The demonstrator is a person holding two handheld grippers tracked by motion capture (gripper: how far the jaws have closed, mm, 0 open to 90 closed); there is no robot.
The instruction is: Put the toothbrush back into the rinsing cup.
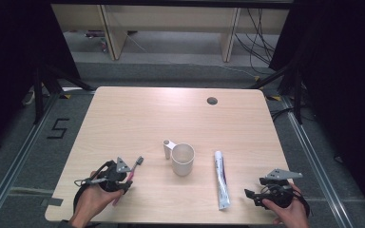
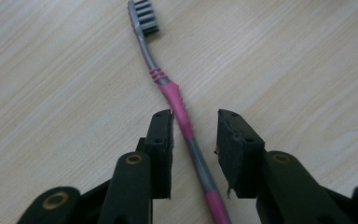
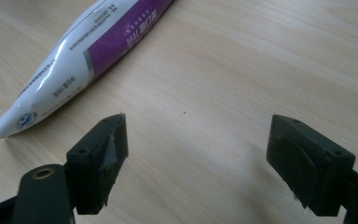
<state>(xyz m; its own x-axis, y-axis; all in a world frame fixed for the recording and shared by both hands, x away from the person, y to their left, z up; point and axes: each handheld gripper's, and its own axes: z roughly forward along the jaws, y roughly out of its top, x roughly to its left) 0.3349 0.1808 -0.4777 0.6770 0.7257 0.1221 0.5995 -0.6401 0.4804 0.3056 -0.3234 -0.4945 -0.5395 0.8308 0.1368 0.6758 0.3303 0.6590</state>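
Right now my left gripper [image 2: 195, 126] straddles the toothbrush [image 2: 179, 109] near the desk's [image 1: 138, 118] front-left corner, jaws half-spread, one pad touching; uneven closing could roll it away. Right gripper [image 3: 196, 135] idles wide open.

Light wood table [image 1: 138, 114] – grey floor [image 1: 24, 156], dark curtains [image 1: 9, 57].
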